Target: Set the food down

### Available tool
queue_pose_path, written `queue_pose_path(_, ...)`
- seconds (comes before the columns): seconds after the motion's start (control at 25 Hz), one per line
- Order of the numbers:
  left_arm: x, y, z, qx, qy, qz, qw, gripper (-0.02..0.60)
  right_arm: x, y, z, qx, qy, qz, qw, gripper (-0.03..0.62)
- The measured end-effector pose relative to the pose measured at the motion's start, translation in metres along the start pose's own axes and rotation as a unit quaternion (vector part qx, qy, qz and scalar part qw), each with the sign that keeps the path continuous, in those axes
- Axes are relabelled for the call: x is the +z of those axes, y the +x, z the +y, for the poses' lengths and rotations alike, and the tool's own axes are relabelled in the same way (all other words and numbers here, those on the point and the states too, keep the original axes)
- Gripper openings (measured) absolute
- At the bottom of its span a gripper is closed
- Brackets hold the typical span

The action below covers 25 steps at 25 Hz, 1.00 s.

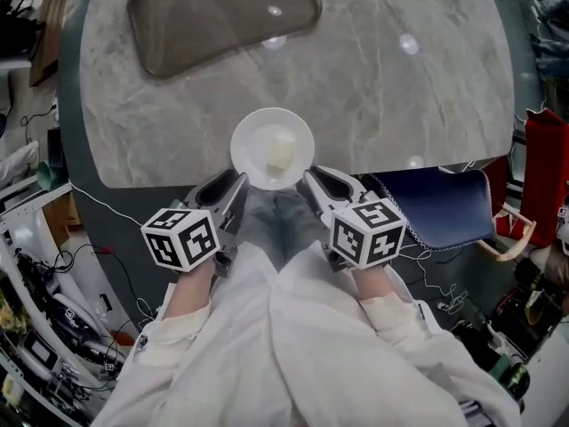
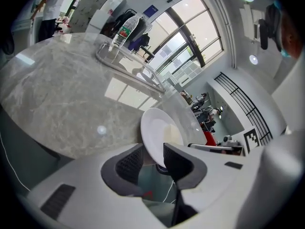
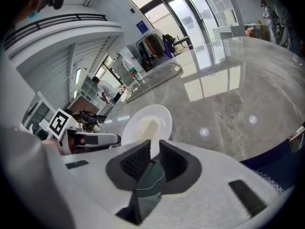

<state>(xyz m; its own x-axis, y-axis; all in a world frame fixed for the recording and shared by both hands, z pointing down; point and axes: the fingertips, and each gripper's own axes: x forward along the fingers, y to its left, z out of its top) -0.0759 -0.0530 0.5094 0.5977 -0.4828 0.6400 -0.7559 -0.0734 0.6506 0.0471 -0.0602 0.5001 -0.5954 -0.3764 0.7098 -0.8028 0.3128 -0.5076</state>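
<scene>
The left gripper [image 1: 233, 187] has its fingers spread, with the left rim of the white plate [image 1: 252, 145] loose between them. The plate, carrying a pale piece of food [image 1: 281, 152], is at the near edge of the bench [image 1: 400, 105]. The right gripper [image 1: 313, 183] pinches the plate's right rim with its fingers.

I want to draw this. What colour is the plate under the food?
The plate is white, the food on it pale cream; the head view shows it best.

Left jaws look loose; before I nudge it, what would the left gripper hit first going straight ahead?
The plate, whose rim stands between the open jaws of the left gripper. Beyond it lies the table, though how far is unclear.
</scene>
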Motion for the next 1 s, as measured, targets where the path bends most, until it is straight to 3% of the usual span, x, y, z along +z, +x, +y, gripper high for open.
queue_pose_path(0.12,-0.004,0.002,0.0,-0.003,-0.011,0.005,0.9999,0.126,-0.002,0.0,-0.002,0.001,0.014,0.004,1.0,0.098)
queue_pose_path(0.56,-0.005,0.006,0.002,-0.005,-0.044,-0.003,0.999,0.126,-0.01,0.008,-0.011,0.019,0.098,0.004,0.995,0.098)
queue_pose_path(1.0,-0.002,0.011,0.002,-0.006,-0.071,-0.013,0.9974,0.126,-0.01,0.013,-0.013,0.017,0.103,0.012,0.994,0.097)
